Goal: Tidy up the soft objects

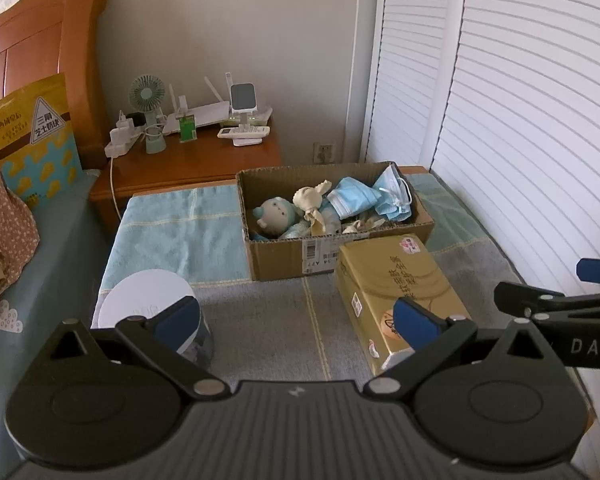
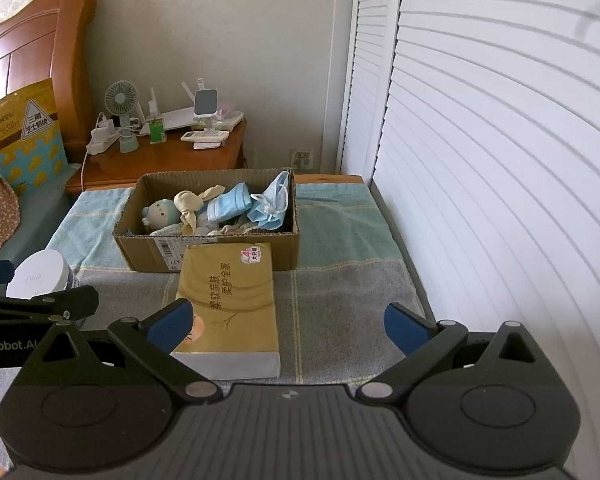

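**A:** Nearest you, both tools hang wide open with nothing held. Your left gripper [image 1: 296, 320] sits over bare grey blanket [image 1: 268, 320]; your right gripper [image 2: 288, 320] has its left pad just at the near corner of the tissue pack [image 2: 232, 304].

**B:** So which hand takes the pack?

**A:** Your right, I judge. The pack lies straight ahead of it and a little left, long axis running away from you toward the box [image 2: 208, 248], its far end touching the box's front wall. From your left tool the same pack [image 1: 396, 300] is off to the right, beside the right pad rather than between the two.

**B:** Anything I can read?

**A:** On the pack, large characters "柔软亲肤 柔护全家", plus a pink sticker with a "4". The box front carries a barcode label, too small to read. Your tools show fragments: "DAS" on one, "enRobot.AI" on the other.

**B:** And further off?

**A:** At left a white round lid [image 2: 40, 276] bears faint writing I can't read. Inside the box lie a doll [image 2: 162, 214], a cream plush [image 2: 192, 206] and blue masks [image 2: 272, 204]. Beyond, against the headboard, a yellow snack bag [image 2: 24, 136] reads "三角芝士奶块".
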The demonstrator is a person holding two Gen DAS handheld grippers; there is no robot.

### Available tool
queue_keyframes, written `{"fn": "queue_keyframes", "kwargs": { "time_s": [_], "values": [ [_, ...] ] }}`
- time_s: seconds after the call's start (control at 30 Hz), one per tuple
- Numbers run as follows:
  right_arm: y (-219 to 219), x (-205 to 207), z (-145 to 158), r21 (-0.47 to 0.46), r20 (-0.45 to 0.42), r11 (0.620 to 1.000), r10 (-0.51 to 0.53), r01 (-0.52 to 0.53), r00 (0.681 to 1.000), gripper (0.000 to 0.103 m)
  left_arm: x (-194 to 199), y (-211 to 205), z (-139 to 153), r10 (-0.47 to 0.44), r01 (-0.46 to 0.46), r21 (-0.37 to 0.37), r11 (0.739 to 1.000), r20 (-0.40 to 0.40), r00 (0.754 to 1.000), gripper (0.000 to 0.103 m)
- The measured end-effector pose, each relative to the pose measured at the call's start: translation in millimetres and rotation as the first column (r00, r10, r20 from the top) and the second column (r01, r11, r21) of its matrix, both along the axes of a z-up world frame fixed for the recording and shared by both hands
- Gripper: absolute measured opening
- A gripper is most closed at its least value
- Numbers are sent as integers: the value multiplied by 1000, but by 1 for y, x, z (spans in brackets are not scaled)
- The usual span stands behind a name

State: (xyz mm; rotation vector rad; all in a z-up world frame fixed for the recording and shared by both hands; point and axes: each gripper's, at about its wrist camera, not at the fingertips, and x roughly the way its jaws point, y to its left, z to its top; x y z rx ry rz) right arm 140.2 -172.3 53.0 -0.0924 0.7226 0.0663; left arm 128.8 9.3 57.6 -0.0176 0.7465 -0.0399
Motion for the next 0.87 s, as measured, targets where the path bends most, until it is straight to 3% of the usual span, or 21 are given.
{"fn": "queue_keyframes", "kwargs": {
  "time_s": [0.87],
  "values": [
    [-1,-1,-1,-1,-1,1000,-2,2,1000,103,0,0,-1,-1,1,-3,1000,-6,1000,102]
  ]
}}
